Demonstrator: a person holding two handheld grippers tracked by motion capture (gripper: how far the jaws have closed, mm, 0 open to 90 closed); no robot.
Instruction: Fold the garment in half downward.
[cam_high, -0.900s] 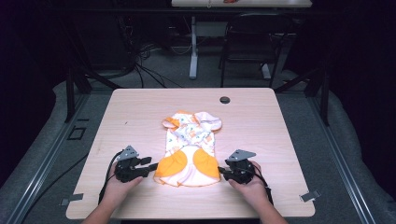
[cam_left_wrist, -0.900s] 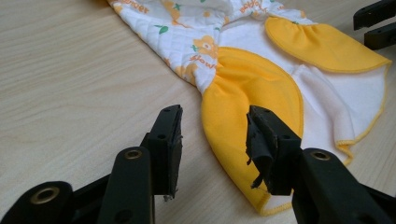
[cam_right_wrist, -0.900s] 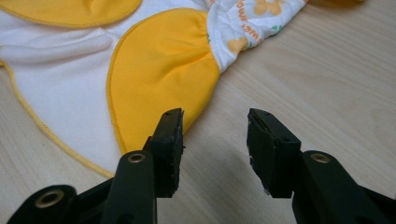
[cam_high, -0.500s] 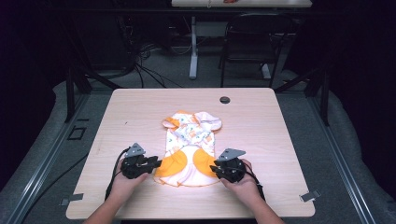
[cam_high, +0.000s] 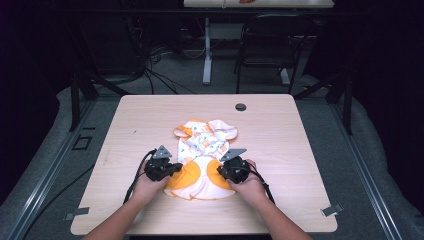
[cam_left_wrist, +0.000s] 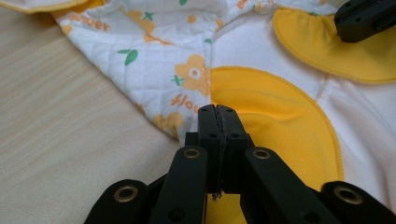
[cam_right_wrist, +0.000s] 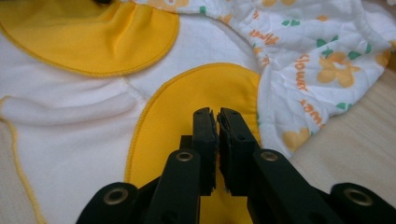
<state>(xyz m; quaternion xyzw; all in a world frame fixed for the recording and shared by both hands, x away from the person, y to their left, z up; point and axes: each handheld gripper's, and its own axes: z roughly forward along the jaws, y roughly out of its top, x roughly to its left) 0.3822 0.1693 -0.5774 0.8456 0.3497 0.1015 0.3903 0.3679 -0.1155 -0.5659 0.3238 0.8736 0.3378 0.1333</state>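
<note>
A small quilted white garment (cam_high: 205, 145) with orange flower print and yellow-orange patches lies flat at the middle of the wooden table (cam_high: 300, 135). My left gripper (cam_high: 175, 169) rests on its lower left yellow patch (cam_left_wrist: 275, 126), jaws pressed together with no cloth visible between them (cam_left_wrist: 217, 112). My right gripper (cam_high: 221, 172) sits over the lower right yellow patch (cam_right_wrist: 196, 102), jaws (cam_right_wrist: 215, 114) nearly touching, nothing seen between them. The right gripper's tip (cam_left_wrist: 366, 18) also shows at the top right of the left gripper view.
A small black round disc (cam_high: 240, 107) sits near the table's far edge. Bare wood lies to the left and right of the garment. Grey clips (cam_high: 332, 210) mark the near table corners. Cables and a chair stand on the floor beyond.
Both grippers have moved inward from beside the garment onto its lower yellow patches. The garment itself has hardly shifted.
</note>
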